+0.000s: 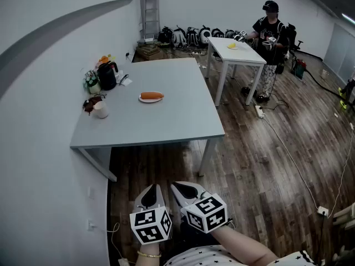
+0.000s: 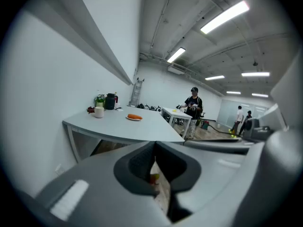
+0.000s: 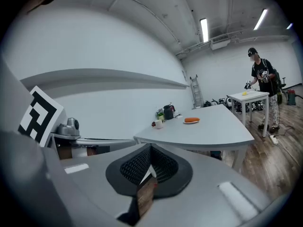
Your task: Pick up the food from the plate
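An orange piece of food (image 1: 151, 95) lies on a small white plate (image 1: 148, 100) near the middle of the grey table (image 1: 166, 121). Both grippers are far from it, low and close to my body on the near side of the table. My left gripper (image 1: 148, 195) has its jaws together with nothing between them. My right gripper (image 1: 186, 190), just beside it, is shut too and holds nothing. The left gripper view shows the food (image 2: 134, 117) far beyond the closed jaw tips (image 2: 155, 144). In the right gripper view the food (image 3: 191, 120) likewise sits far past the tips (image 3: 150, 148).
A black kettle (image 1: 107, 75), a plant (image 1: 91, 81) and a white cup (image 1: 100, 110) stand along the table's left edge by the wall. Behind is a white table (image 1: 236, 51) with a person (image 1: 270, 35) at it. Bags (image 1: 188, 36) line the far wall. Cables and a power strip (image 1: 259, 111) lie on the wooden floor.
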A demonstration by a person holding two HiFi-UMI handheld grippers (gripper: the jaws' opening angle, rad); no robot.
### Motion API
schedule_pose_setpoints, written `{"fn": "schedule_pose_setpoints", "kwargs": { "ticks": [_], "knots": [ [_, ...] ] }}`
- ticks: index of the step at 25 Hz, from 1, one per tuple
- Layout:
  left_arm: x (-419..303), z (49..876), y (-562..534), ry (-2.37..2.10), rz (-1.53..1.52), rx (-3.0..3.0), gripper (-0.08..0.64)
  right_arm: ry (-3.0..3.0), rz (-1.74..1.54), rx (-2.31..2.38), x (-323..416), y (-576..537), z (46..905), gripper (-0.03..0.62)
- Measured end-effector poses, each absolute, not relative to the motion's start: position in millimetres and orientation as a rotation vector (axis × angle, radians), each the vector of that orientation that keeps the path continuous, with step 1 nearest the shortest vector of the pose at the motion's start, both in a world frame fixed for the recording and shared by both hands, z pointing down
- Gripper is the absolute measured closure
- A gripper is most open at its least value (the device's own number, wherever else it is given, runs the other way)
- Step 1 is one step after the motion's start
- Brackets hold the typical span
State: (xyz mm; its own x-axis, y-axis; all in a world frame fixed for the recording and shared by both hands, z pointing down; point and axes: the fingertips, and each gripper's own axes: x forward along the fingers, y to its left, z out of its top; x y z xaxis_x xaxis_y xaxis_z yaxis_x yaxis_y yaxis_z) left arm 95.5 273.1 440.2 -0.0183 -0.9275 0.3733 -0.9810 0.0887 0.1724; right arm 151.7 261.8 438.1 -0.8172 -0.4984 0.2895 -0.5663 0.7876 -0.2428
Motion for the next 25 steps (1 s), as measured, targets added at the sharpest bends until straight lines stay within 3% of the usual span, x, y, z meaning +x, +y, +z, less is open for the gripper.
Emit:
{"fn": "schedule_pose_setpoints", "kwargs": {
  "ticks": [11,25],
  "knots": [
    [67,458,149,-1.919,0.266,1.886,0.552,-2.754,0.537,0.916,128,131,444,0.594],
    [56,419,-62,-1.863,0.248,2.035,0.552,-2.744,0.456,1.024,115,-63,411,0.594]
  ]
}}
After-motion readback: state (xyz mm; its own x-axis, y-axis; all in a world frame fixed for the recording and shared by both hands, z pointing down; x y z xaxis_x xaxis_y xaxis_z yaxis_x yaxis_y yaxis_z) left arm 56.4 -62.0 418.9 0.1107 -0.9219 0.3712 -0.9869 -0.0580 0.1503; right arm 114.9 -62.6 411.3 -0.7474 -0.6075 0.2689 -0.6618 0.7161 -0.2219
